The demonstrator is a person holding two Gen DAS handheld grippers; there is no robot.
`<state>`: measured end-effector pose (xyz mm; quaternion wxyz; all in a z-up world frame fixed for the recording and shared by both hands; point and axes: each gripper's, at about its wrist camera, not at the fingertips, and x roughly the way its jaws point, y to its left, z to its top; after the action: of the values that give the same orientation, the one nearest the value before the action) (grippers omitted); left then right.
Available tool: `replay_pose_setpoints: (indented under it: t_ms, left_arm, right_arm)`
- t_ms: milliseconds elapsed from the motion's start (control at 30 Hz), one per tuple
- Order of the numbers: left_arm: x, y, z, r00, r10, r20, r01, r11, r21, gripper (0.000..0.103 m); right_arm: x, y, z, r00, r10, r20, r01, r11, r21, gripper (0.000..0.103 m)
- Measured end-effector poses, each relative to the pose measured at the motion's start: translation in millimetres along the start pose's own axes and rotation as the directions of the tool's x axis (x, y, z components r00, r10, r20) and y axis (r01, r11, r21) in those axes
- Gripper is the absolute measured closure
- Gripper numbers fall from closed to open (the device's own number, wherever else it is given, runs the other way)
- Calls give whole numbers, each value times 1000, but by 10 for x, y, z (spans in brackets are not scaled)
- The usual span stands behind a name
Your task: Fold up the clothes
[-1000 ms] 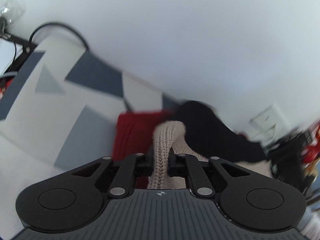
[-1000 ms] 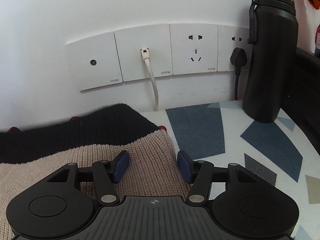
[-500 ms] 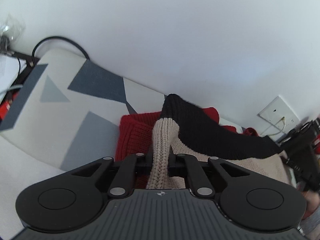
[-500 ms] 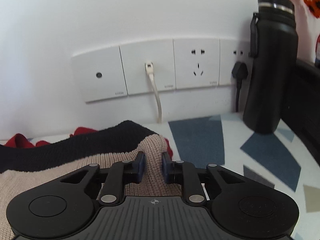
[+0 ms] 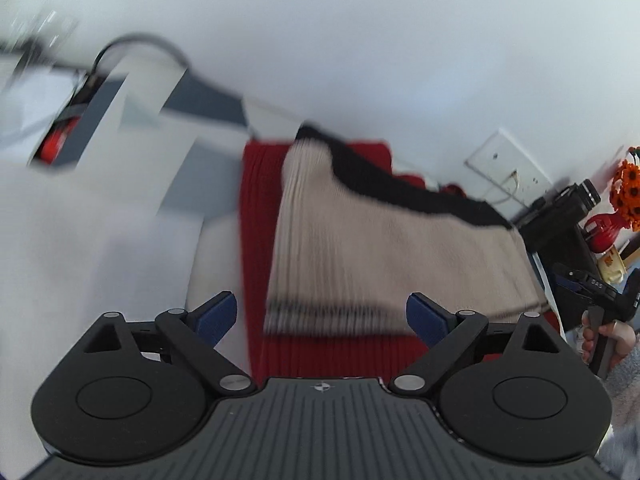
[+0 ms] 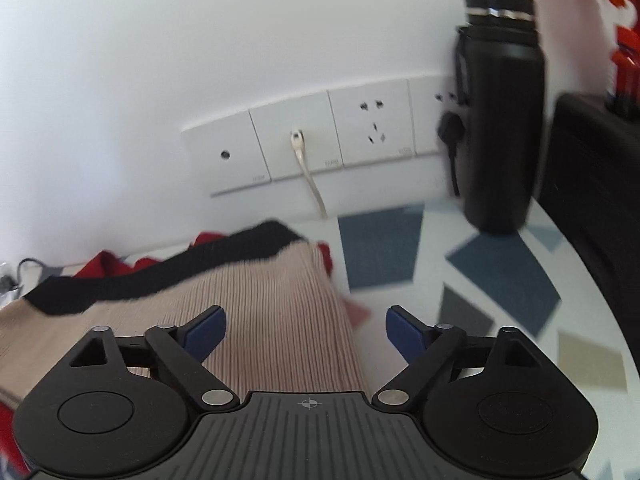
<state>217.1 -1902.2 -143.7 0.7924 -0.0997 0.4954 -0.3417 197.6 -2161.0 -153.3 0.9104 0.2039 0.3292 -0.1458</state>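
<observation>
Fold just laid: left gripper [image 5: 322, 318] and right gripper [image 6: 305, 330] opening wide, gripping nothing, above beige sweater [image 5: 384, 248]; next, probably regrasping an edge for another fold.

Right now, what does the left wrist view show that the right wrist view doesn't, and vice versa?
Left wrist only: the person's hand gripping the other tool's handle at the right edge, orange flowers, and a dark cable loop at the table's far left.

Right wrist only: all the wall sockets in a row with a white cable plugged in, and the black bottle seen clearly, upright.

Both: the beige sweater with its black band lying on red knitwear on the patterned tablecloth. Each view's own claw, left claw and right claw, is opening, gripping nothing.
</observation>
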Motion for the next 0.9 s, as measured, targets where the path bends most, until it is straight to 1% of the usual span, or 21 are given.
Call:
replay_pose_setpoints:
  t_ms: [33, 100, 200, 267, 333, 367, 400, 433, 500, 533, 567, 600, 633, 667, 700, 733, 833, 900]
  left_arm:
    - [-28, 10, -113, 1000, -2, -17, 2, 1000, -25, 9]
    - [-83, 37, -297, 999, -21, -45, 18, 997, -76, 9]
    - [-253, 11, -492, 997, -59, -55, 52, 992, -118, 9]
    - [-340, -36, -586, 995, -69, -68, 61, 992, -114, 9]
    - [-353, -97, -654, 995, -48, -84, 42, 997, -65, 7]
    - [-333, -108, -684, 996, -42, -75, 38, 998, -58, 7]
    - [-300, -105, -708, 997, -44, -65, 40, 997, -70, 7]
    - [-246, -74, -722, 996, -66, -51, 60, 991, -123, 7]
    - [-141, 9, -756, 991, -130, -4, 125, 959, -254, 7]
    - [-95, 39, -782, 986, -164, 27, 164, 936, -312, 7]
    - [-41, 67, -816, 978, -200, 62, 208, 905, -372, 7]
    - [13, 94, -849, 967, -233, 98, 253, 868, -427, 7]
    - [71, 117, -878, 958, -256, 130, 287, 833, -473, 7]
    - [135, 130, -901, 952, -265, 151, 305, 806, -507, 7]
    - [199, 143, -924, 946, -273, 172, 323, 778, -539, 7]
    - [258, 151, -939, 943, -274, 189, 333, 756, -564, 7]
    - [391, 139, -939, 946, -243, 215, 324, 733, -599, 7]
    - [419, 116, -899, 947, -231, 225, 321, 733, -600, 9]
  right_arm:
    - [-103, -31, -83, 1000, 7, -15, -7, 1000, 12, 14]
    - [-284, -71, -240, 999, -5, -43, 7, 1000, 31, 14]
    - [-544, -130, -455, 997, -28, -77, 32, 998, 55, 13]
    - [-696, -164, -575, 995, -38, -96, 45, 997, 69, 11]
    - [-808, -197, -697, 994, -37, -102, 46, 995, 88, 9]
    - [-828, -226, -764, 994, -26, -106, 38, 992, 116, 9]
    - [-814, -254, -832, 994, -9, -110, 26, 988, 155, 9]
    - [-794, -280, -898, 993, 9, -114, 14, 981, 194, 10]
    - [-687, -287, -1003, 993, 38, -112, -8, 965, 261, 14]
    - [-619, -275, -1049, 993, 47, -108, -12, 955, 297, 17]
    - [-551, -263, -1093, 993, 54, -105, -16, 942, 334, 22]
    - [-484, -252, -1125, 993, 62, -101, -19, 924, 381, 25]
    - [-429, -249, -1152, 992, 84, -90, -37, 902, 429, 30]
    - [-374, -246, -1178, 991, 105, -78, -56, 878, 476, 34]
    - [-321, -241, -1203, 990, 123, -65, -71, 852, 518, 35]
    - [-285, -221, -1213, 991, 122, -50, -75, 836, 544, 35]
    - [-222, -147, -1196, 996, 84, -21, -58, 823, 565, 35]
    - [-194, -111, -1183, 998, 63, -18, -42, 824, 565, 47]
